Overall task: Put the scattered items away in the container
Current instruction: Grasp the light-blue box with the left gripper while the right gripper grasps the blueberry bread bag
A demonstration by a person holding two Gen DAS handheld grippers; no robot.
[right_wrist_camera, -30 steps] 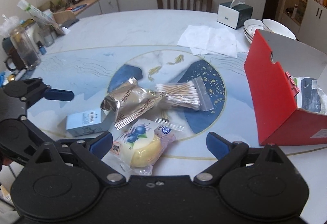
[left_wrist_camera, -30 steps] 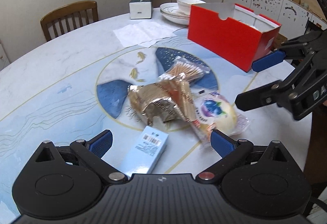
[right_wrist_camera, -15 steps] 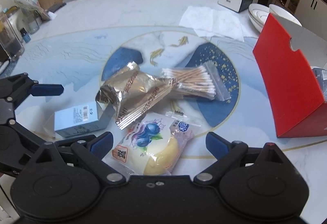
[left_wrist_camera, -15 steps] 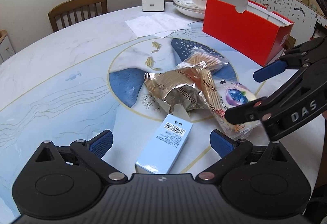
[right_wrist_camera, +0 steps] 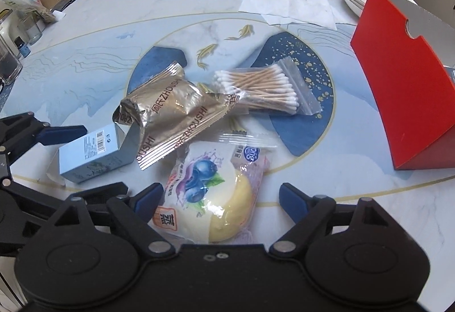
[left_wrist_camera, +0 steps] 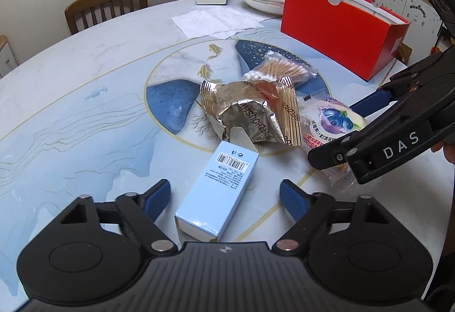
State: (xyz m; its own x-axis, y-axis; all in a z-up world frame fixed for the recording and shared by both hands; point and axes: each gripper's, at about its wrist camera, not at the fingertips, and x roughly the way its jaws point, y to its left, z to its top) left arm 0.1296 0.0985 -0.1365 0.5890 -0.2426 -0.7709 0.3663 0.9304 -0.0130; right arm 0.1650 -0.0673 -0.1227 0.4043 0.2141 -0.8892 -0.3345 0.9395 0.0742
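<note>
I count four loose items on the counter (right_wrist_camera: 85, 36), none of them in the red box (right_wrist_camera: 403, 90) yet, so the tidying has hardly begun as far as I can see. Something dark shows inside the box at its far right edge, but I cannot tell what it is.

Seen from my right wrist camera, the bun packet (right_wrist_camera: 210, 192) lies at 6 o'clock in the cluster, the gold foil packet (right_wrist_camera: 167, 112) sits in the middle, the bag of cotton swabs (right_wrist_camera: 261, 90) is at 1 o'clock, and the light blue carton (right_wrist_camera: 88, 152) is at 9 o'clock with the foil packet lapping over its open end. The red box stands at 3 o'clock, well apart from the pile.

My right hand-held gripper (right_wrist_camera: 221, 198) straddles the bun packet; its jaws have just been closing, and the left pad looks at or near the wrapper while the right pad stands clear, so I judge no grip yet. My left hand-held gripper (left_wrist_camera: 224, 196) straddles the blue carton (left_wrist_camera: 219, 189); its jaws have also just been closing, with gaps on both sides.

Left to do, as I judge it: close on both, carry them to the box, then fetch the foil packet and the swabs.
</note>
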